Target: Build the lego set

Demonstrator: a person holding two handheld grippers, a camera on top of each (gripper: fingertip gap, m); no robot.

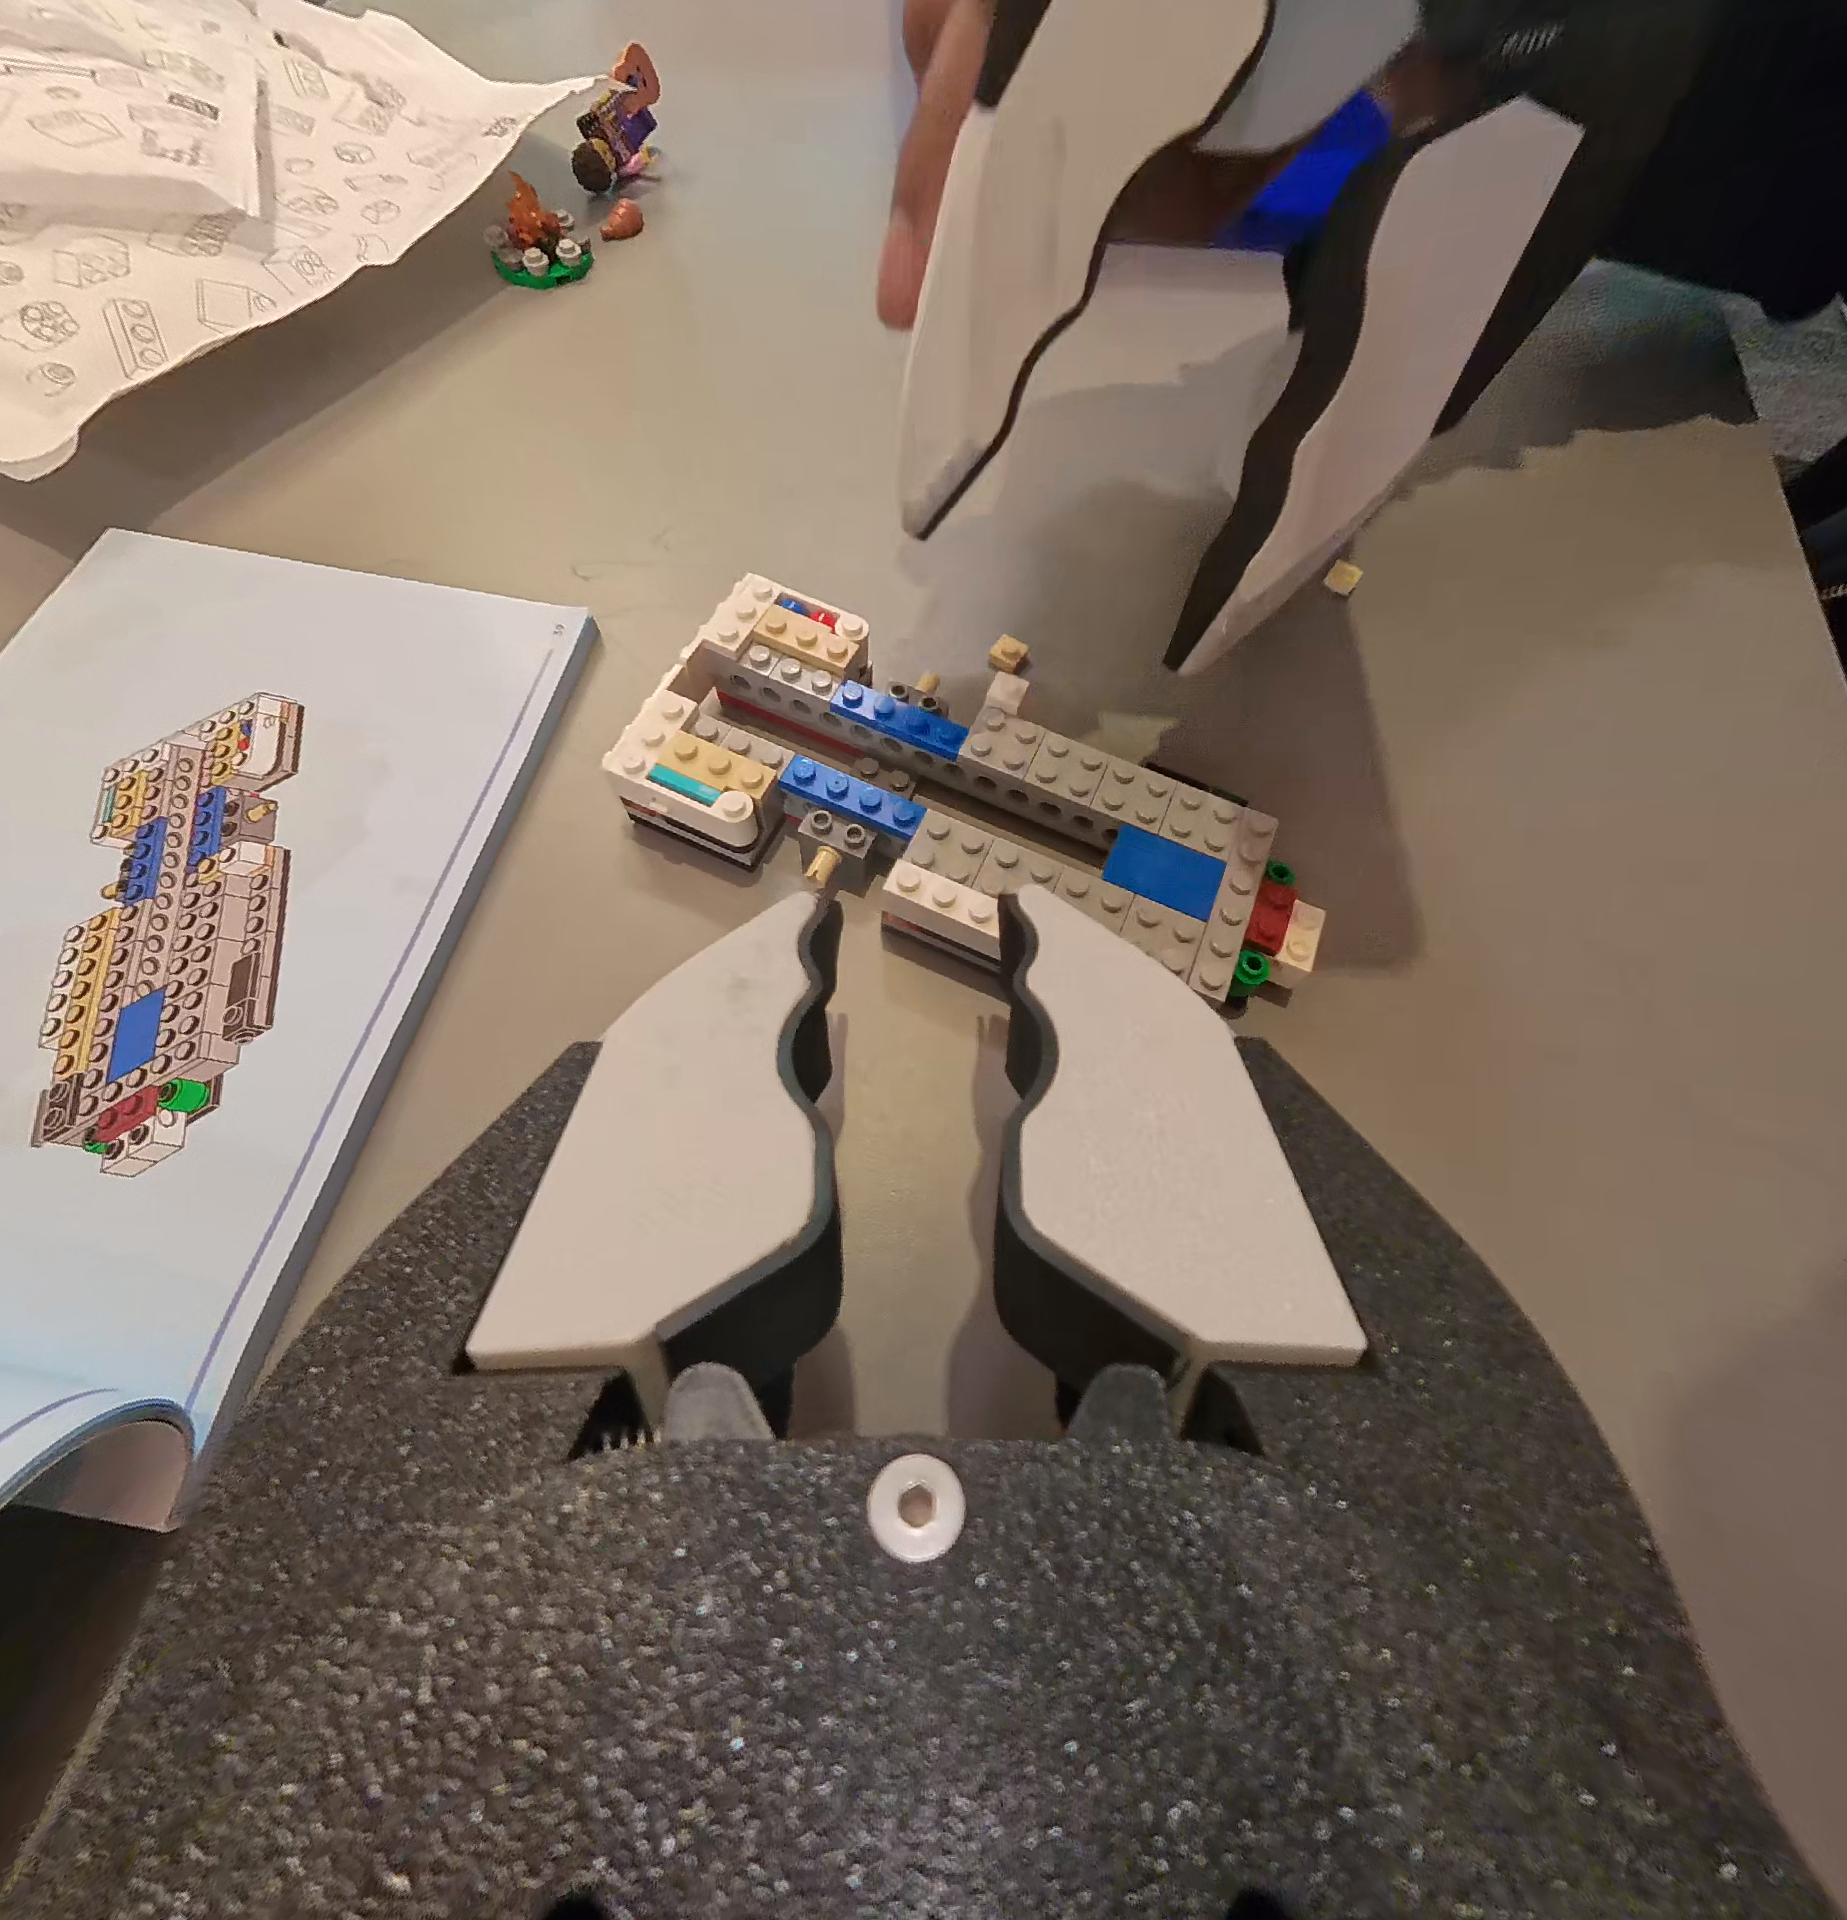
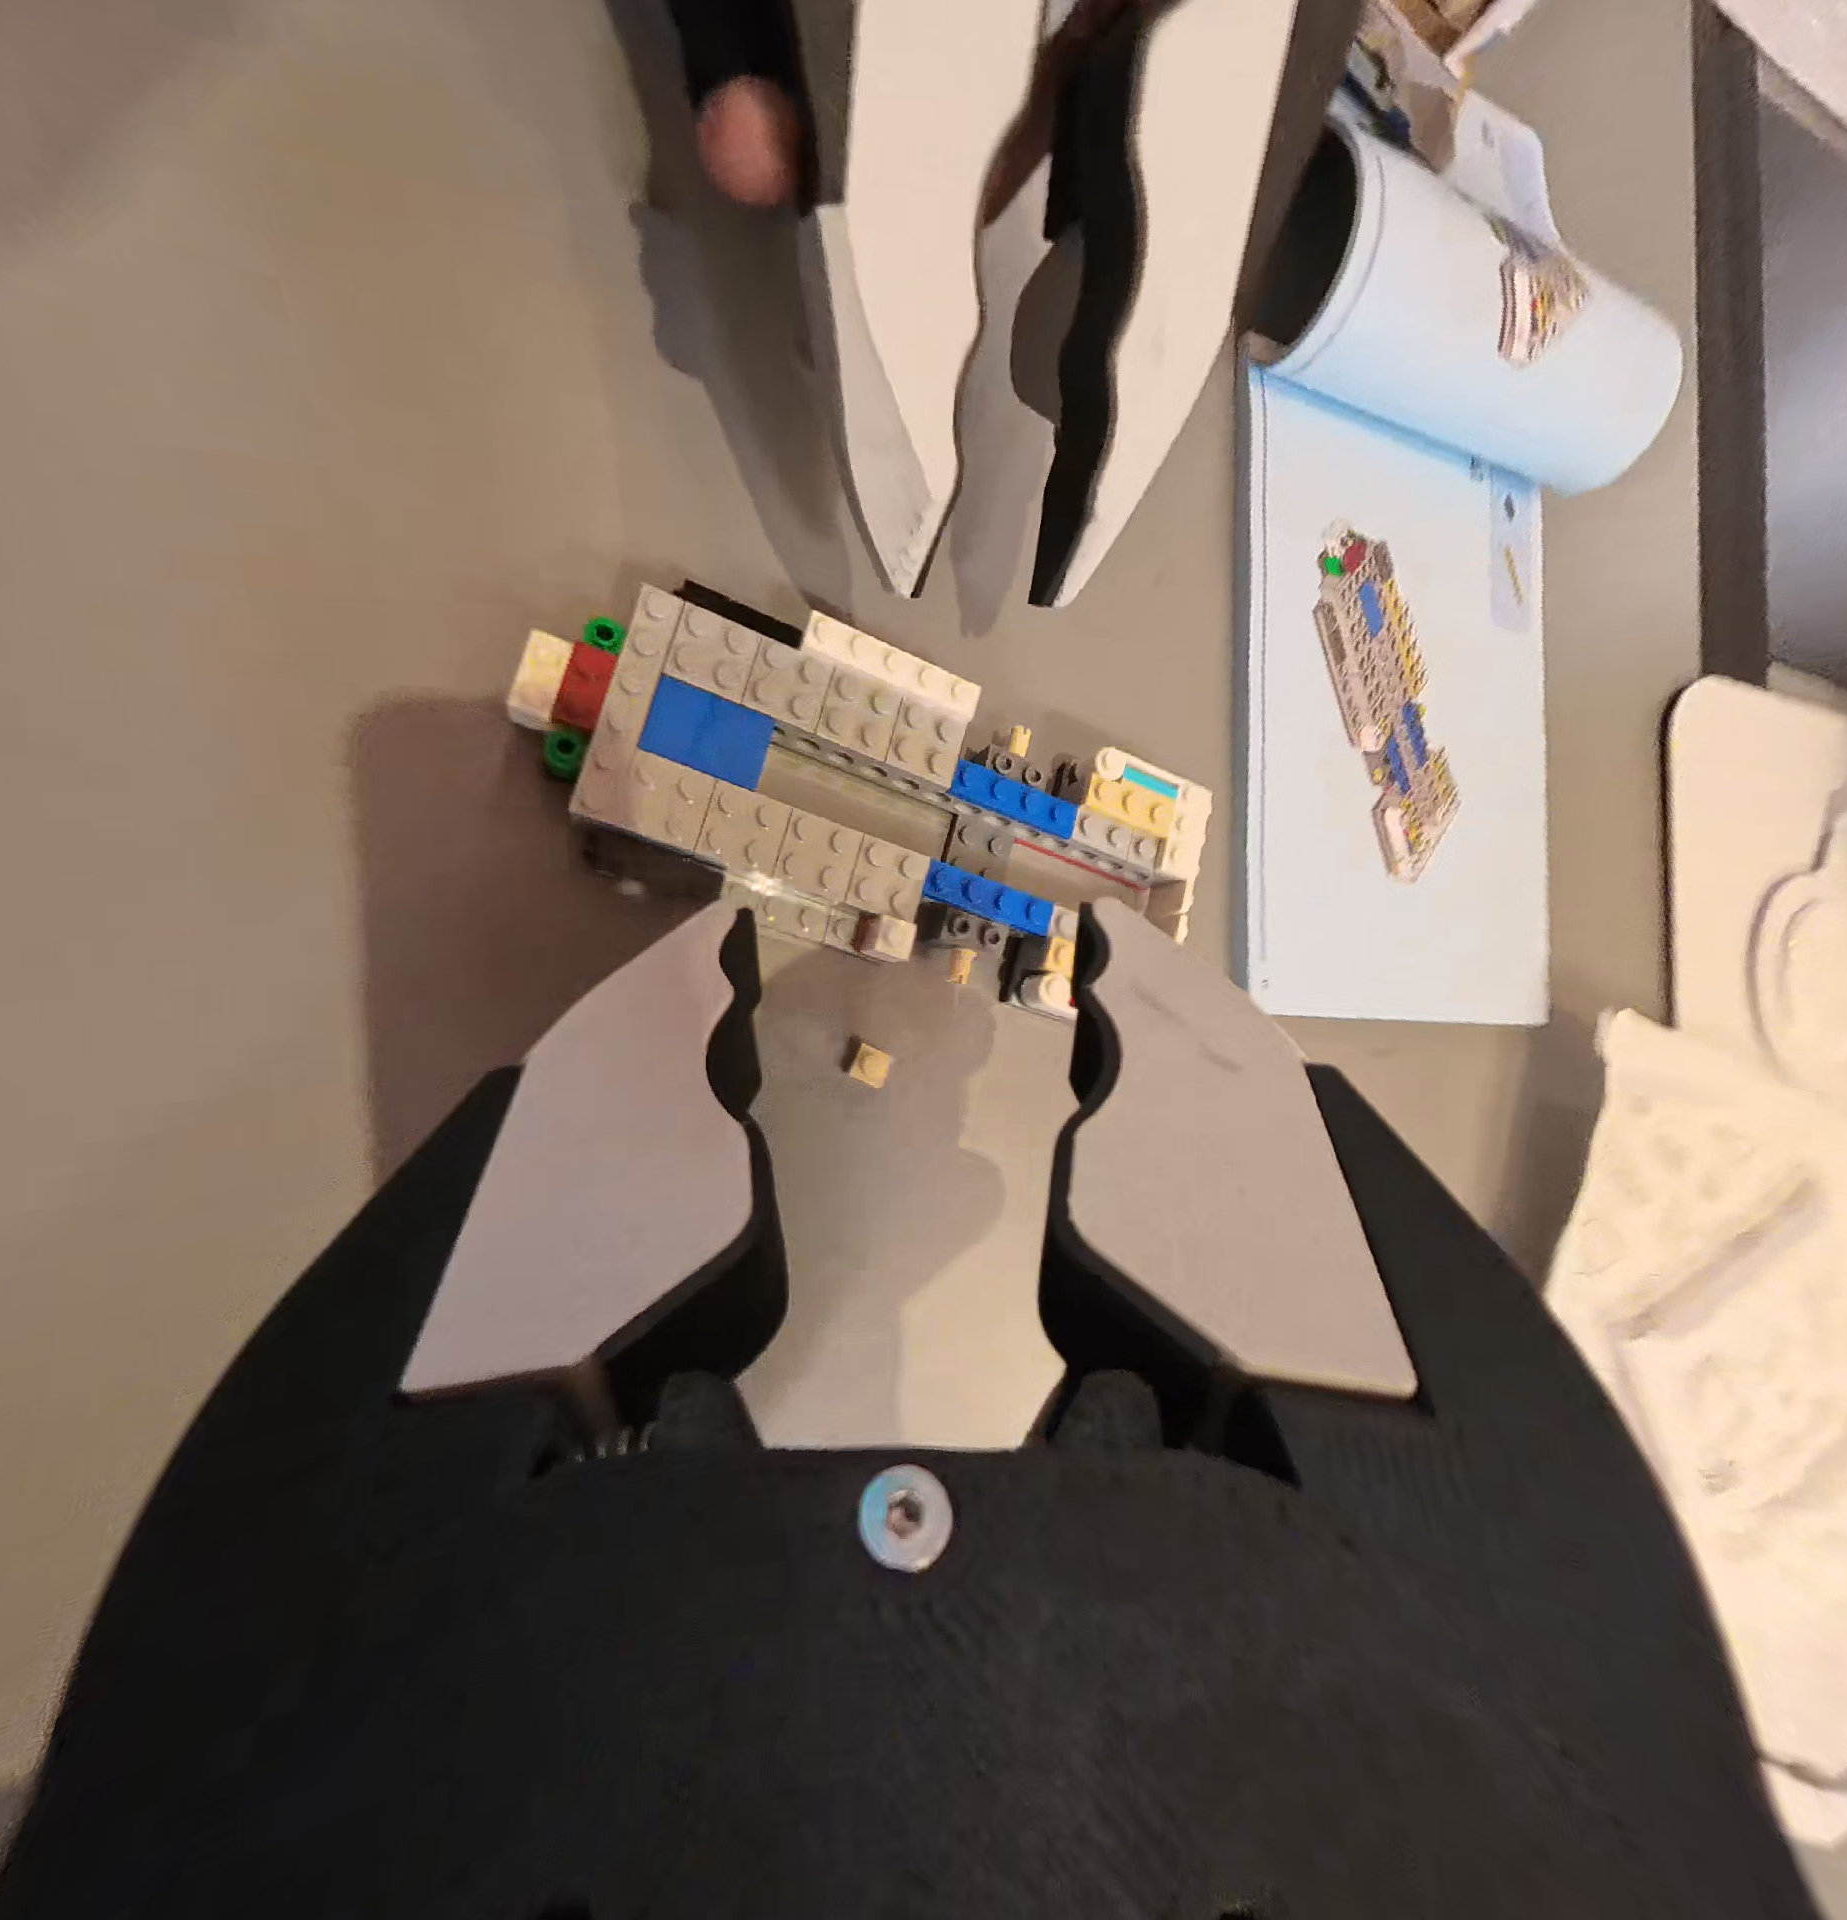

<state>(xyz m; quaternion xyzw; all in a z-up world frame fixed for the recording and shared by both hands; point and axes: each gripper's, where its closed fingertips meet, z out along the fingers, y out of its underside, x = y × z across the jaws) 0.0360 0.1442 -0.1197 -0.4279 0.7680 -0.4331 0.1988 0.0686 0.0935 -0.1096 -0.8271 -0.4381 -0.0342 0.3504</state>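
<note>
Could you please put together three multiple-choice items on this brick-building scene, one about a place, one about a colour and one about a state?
1. Where does the loose tan stud piece lie?
A. on the table between the right gripper's fingers
B. on top of the model
C. on the booklet

2. What colour is the smooth flat tile near the brick model's green-studded end?
A. red
B. blue
C. yellow

3. How does the left gripper stand?
A. shut on a brick
B. shut on the booklet
C. open, holding nothing

Answers: 1 A, it lies on bare table short of the model; 2 B, a blue rectangle among grey plates; 3 C, table shows between its fingers.
</note>
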